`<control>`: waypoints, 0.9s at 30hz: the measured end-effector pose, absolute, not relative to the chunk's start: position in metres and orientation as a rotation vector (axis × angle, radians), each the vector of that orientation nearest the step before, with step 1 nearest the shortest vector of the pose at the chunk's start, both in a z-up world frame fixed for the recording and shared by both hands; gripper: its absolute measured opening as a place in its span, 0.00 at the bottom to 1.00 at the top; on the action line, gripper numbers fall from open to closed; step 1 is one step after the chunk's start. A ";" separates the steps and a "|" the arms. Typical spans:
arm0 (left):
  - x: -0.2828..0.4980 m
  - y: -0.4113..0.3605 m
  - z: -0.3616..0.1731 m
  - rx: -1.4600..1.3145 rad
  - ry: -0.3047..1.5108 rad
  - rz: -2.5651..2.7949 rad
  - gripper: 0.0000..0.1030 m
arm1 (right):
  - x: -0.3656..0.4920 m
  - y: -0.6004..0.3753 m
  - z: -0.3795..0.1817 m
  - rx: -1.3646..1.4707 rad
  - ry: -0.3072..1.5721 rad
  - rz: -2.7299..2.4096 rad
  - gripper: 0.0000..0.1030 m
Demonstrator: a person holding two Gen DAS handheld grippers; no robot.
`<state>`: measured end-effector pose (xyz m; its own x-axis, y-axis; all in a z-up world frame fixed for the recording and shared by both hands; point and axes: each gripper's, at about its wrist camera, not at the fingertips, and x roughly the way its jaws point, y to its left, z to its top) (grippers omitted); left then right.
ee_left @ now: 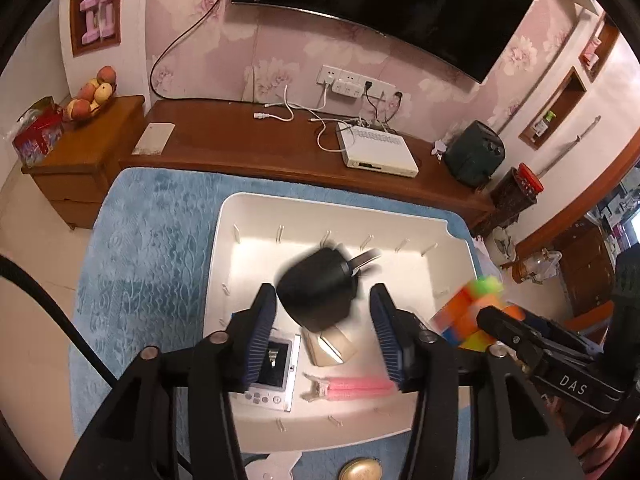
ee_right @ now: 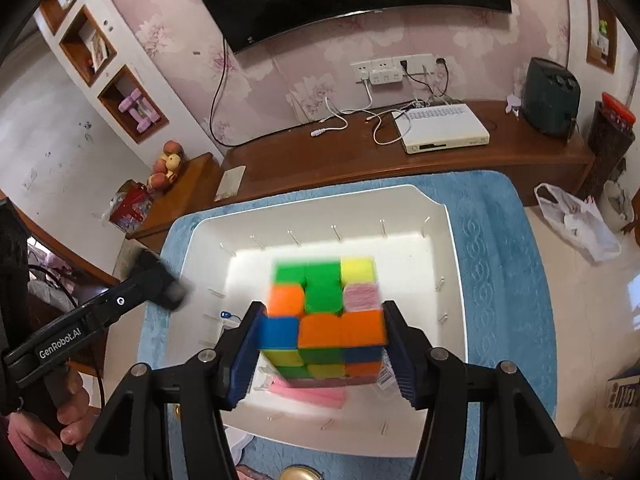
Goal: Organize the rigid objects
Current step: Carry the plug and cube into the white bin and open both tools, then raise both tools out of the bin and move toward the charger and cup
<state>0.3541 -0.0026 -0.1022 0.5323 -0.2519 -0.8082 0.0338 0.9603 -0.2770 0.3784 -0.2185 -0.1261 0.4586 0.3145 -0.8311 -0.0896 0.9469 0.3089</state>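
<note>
Right gripper (ee_right: 320, 344) clamps the puzzle cube (ee_right: 324, 316) by two opposite flat faces above the white tray (ee_right: 456, 264): rigid, light, slick plastic, layers may twist; left gripper (ee_left: 324, 332) gapes empty over a blurred black object (ee_left: 320, 292).

A black wall-mounted television (ee_left: 384, 4) hangs above the long brown wooden desk (ee_left: 240, 140). On that desk sit a white set-top box (ee_left: 376, 148) and a dark green appliance (ee_left: 474, 152).
</note>
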 end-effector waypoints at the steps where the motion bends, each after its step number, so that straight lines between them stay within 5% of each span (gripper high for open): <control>1: 0.353 -0.003 -0.100 -0.243 0.983 -0.171 0.63 | 0.379 -0.219 -0.125 0.235 1.063 0.256 0.58; 3: 0.351 -0.001 -0.095 -0.248 0.959 -0.161 0.73 | 0.380 -0.217 -0.122 0.212 1.059 0.257 0.64; 11: 0.343 0.016 -0.084 -0.307 0.936 -0.121 0.75 | 0.372 -0.211 -0.100 0.155 1.019 0.236 0.78; 27: 0.263 0.056 -0.041 -0.296 0.804 -0.084 0.77 | 0.286 -0.206 -0.058 0.200 0.950 0.198 0.80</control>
